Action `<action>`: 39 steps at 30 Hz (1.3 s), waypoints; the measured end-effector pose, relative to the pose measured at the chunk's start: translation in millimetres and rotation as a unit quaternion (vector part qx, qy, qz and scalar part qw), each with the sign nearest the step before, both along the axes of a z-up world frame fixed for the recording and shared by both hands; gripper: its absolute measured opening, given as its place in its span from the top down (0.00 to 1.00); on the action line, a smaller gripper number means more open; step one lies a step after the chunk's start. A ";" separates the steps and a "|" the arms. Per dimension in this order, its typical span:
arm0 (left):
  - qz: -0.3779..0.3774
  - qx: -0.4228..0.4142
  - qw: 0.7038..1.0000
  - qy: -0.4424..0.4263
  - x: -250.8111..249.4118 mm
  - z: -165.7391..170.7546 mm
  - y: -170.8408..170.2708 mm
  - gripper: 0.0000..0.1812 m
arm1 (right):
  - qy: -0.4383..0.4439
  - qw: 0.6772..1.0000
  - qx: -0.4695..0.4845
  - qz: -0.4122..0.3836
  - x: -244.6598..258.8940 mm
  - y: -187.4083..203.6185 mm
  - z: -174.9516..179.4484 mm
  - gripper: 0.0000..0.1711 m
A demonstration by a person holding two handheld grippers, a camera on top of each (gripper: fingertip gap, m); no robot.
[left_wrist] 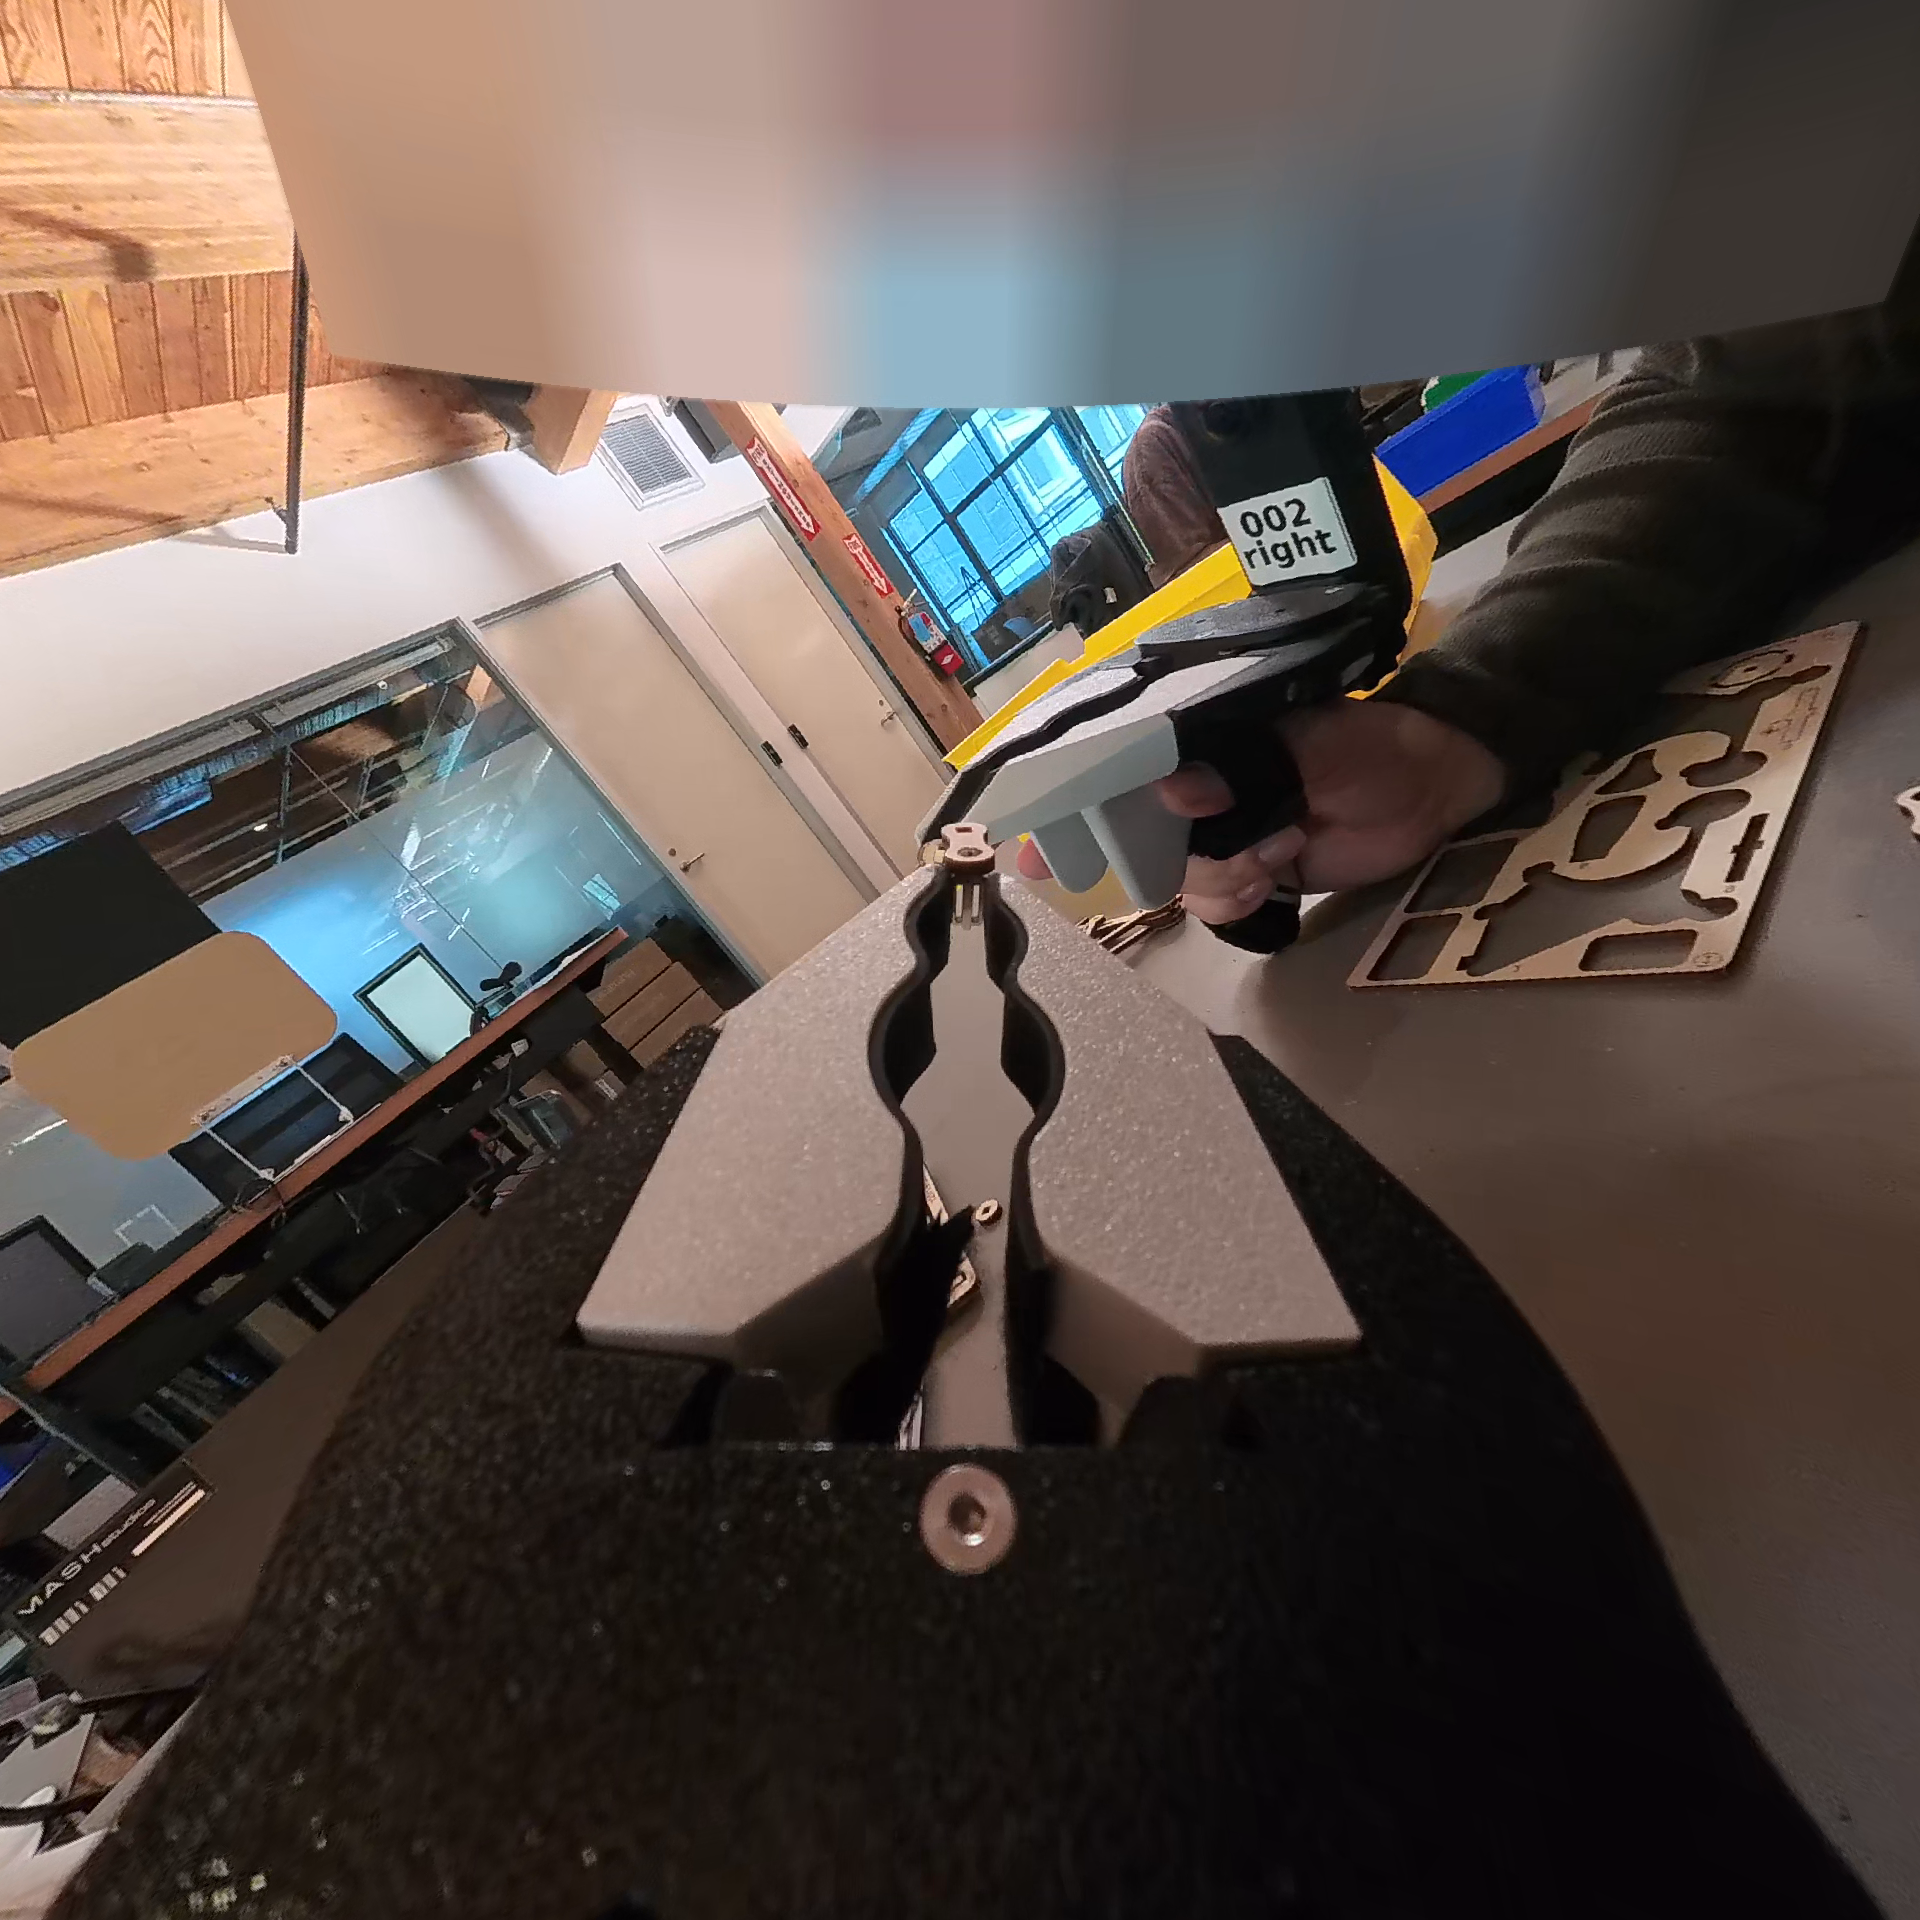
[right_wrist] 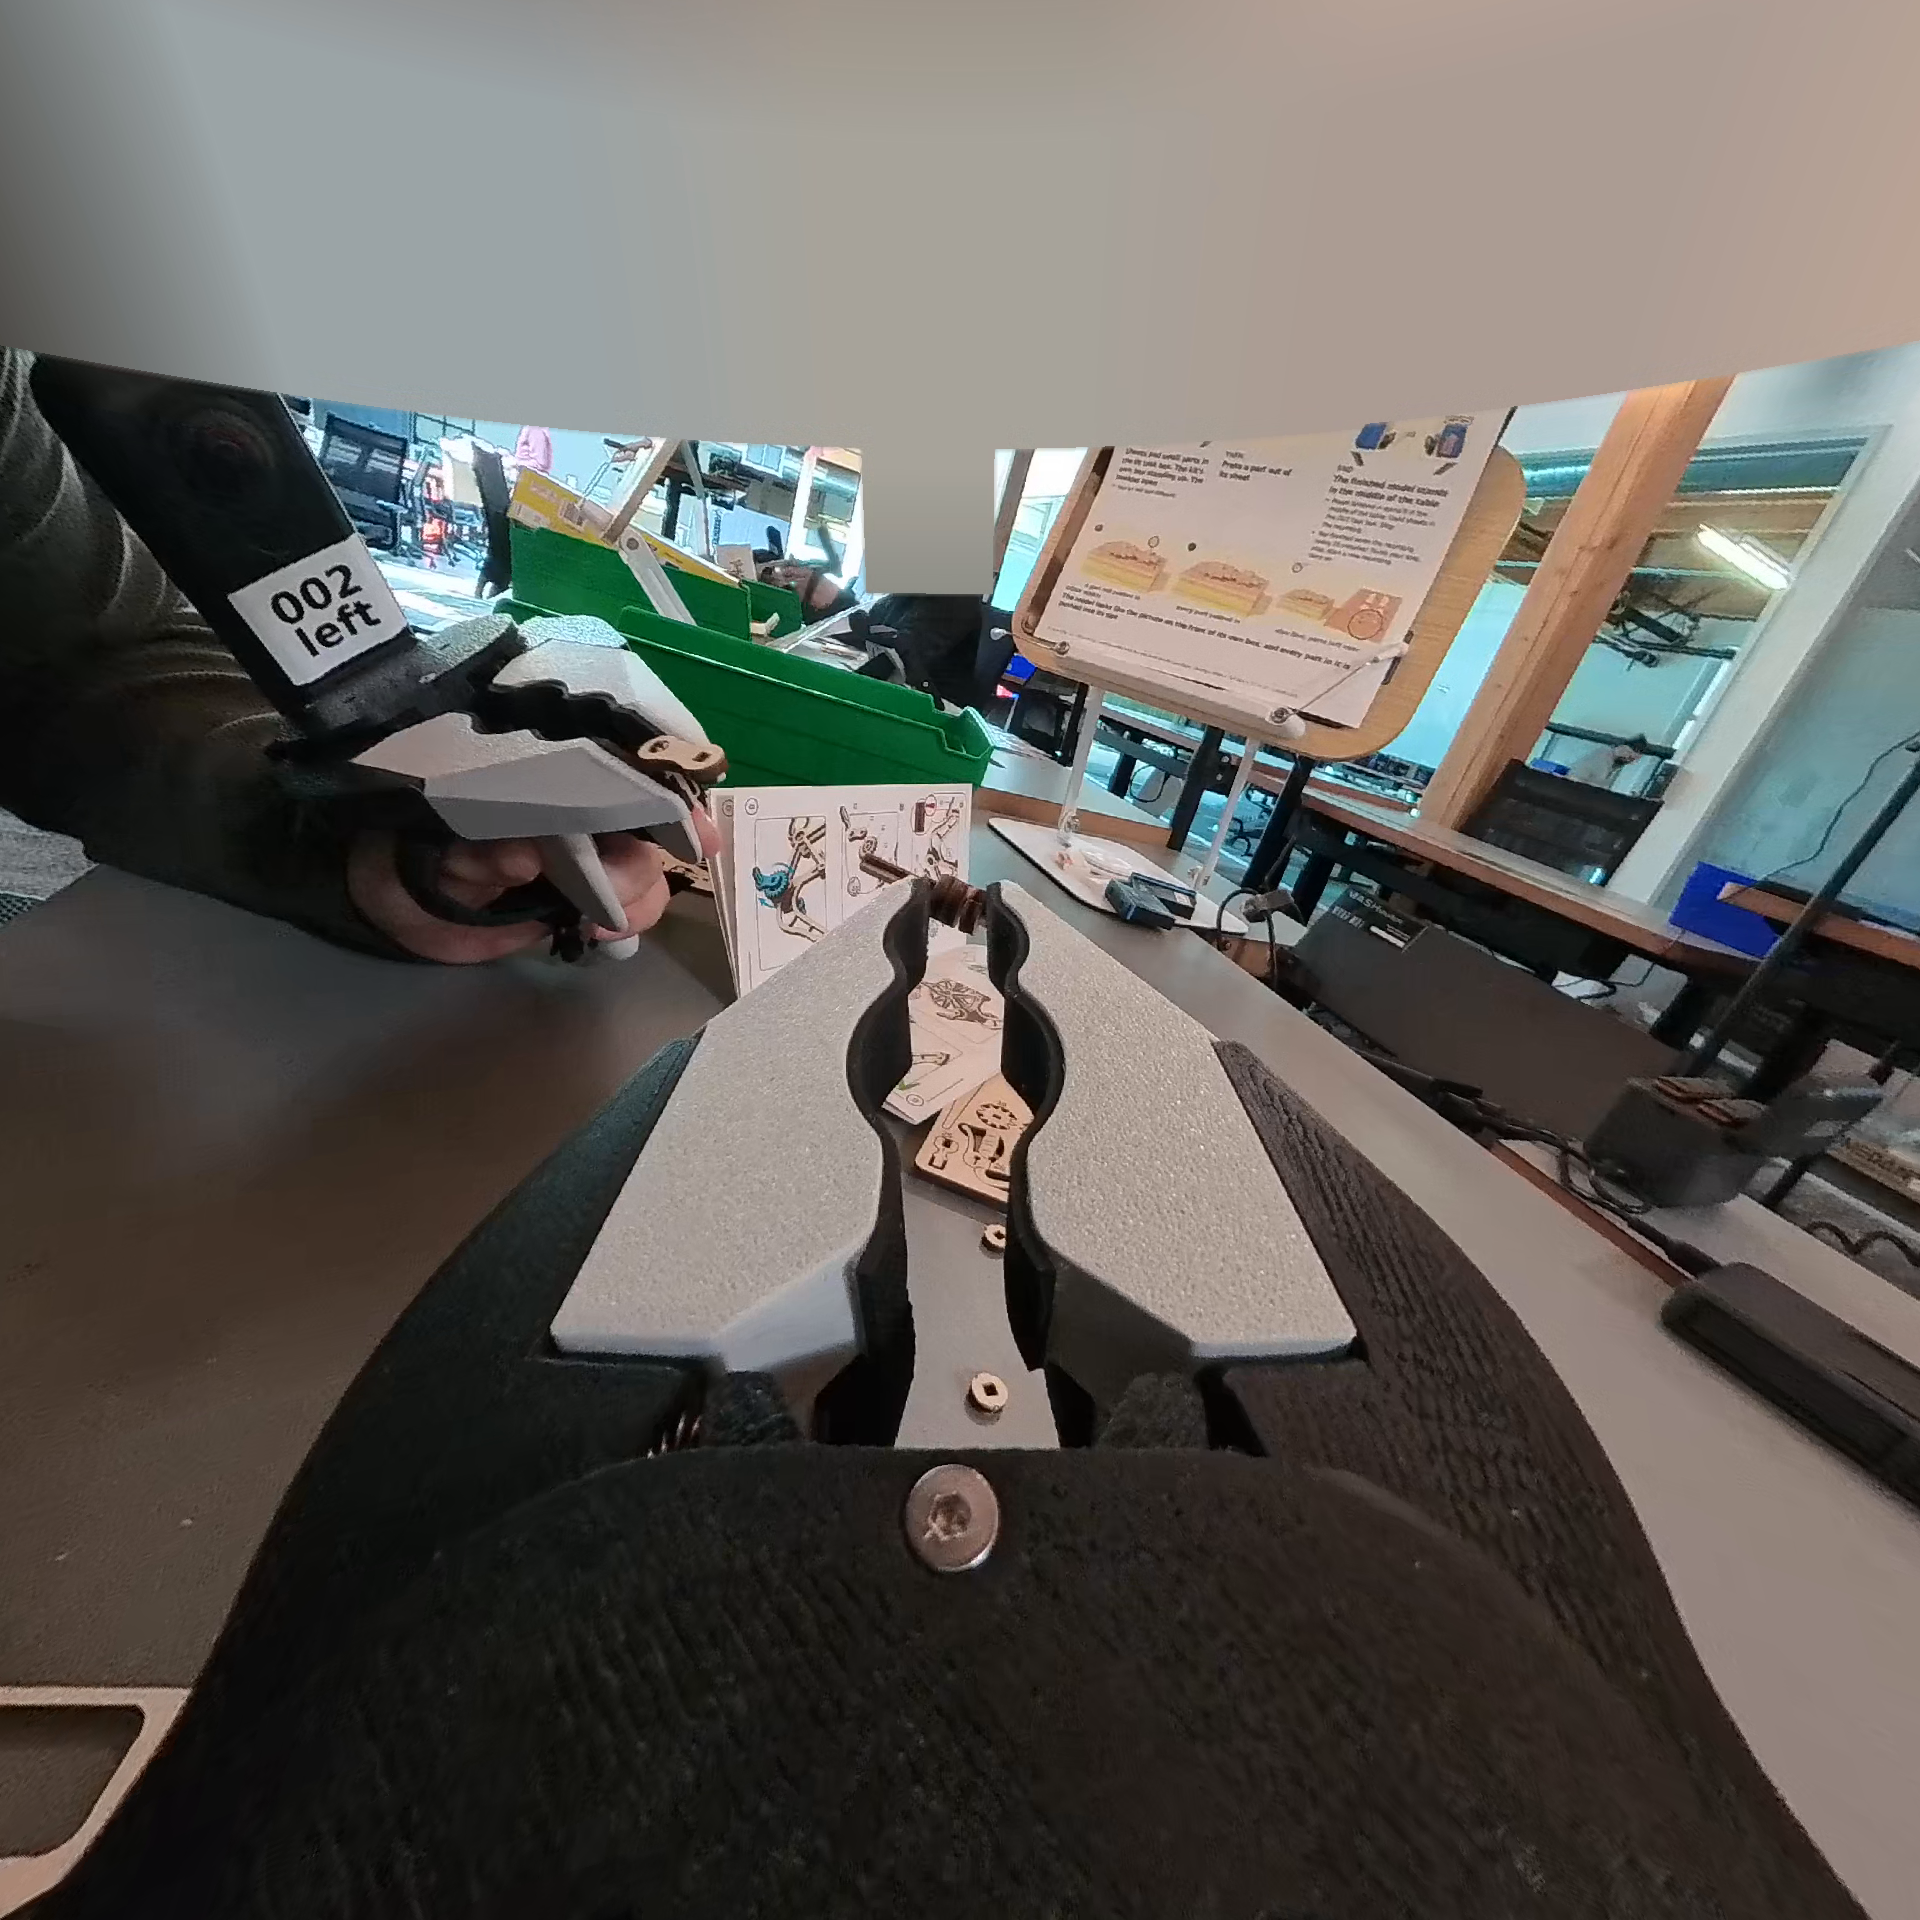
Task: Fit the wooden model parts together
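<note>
Grey counter [right_wrist: 312, 1143], office behind. Left gripper [left_wrist: 964, 868] clamps small wooden link [left_wrist: 962, 847]; right gripper [right_wrist: 954, 902] clamps dark wooden piece [right_wrist: 951, 900]. White labels on both.

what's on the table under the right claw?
Under the right claw: two small wooden washers, a wooden parts sheet, an instruction leaflet. The fingers cover the rest.

The left claw [left_wrist: 966, 883] is pinched on a small wooden link piece [left_wrist: 964, 854], which stands out past its grey fingertips [left_wrist: 1013, 914] above the grey table [left_wrist: 1558, 1195]. Just beyond it the right claw [left_wrist: 940, 821], gripped in a person's hand [left_wrist: 1351, 800], points its tips at that piece, nearly touching it. An emptied wooden parts sheet [left_wrist: 1600, 821] lies flat on the table under that hand, towards the table's right edge.
</note>
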State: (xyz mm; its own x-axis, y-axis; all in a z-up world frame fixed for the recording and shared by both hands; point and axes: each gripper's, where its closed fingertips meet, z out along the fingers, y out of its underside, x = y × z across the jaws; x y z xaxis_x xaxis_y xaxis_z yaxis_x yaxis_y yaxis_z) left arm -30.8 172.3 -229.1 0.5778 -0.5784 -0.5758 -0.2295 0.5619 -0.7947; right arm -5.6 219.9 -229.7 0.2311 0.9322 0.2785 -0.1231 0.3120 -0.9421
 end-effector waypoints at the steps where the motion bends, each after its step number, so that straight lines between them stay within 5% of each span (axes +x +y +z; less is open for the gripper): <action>1: 0.000 -0.001 1.000 0.000 0.0 -0.1 0.0 0.98 | 0.000 1.000 0.001 0.000 -0.1 -0.3 -0.1 0.95; 39: 0.002 -0.020 1.000 0.001 -2.1 -4.4 6.3 0.98 | -0.011 1.000 0.018 0.012 -2.3 -6.7 -2.2 0.95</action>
State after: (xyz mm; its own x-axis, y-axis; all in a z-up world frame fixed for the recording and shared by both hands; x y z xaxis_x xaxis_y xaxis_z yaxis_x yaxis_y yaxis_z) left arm -32.9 178.7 -233.6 0.5796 -0.5988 -0.5528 -0.2334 0.5279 -0.8166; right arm -7.9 213.1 -231.8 0.2021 0.9268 0.3164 -0.1100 0.3426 -0.9330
